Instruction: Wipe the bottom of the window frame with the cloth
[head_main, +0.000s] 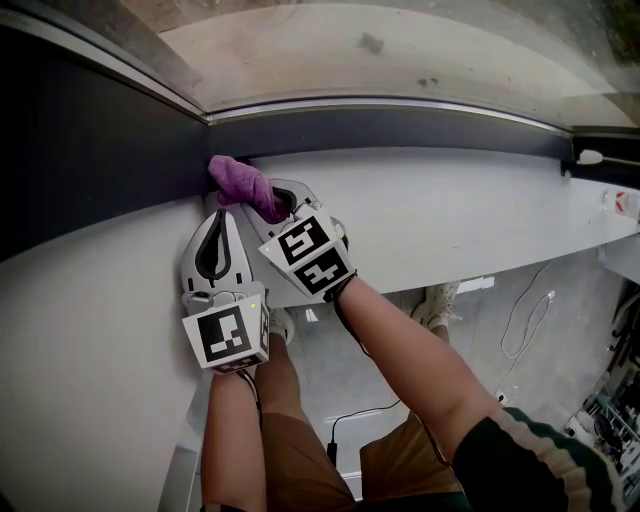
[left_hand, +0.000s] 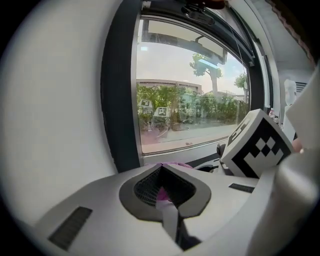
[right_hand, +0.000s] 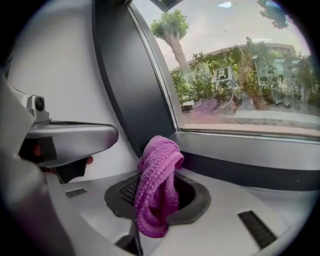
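A purple cloth is bunched in the corner where the dark bottom window frame meets the dark side frame. My right gripper is shut on the cloth, which in the right gripper view hangs folded over its jaws as the cloth, in front of the frame. My left gripper lies beside it on the left, jaws shut, tips just short of the cloth. In the left gripper view the left gripper has its tips together, and a bit of purple shows in the hollow.
A white sill runs right under the frame. A white wall fills the left. A black fitting sits at the frame's right end. Below the sill are the floor, a white cable and the person's shoe.
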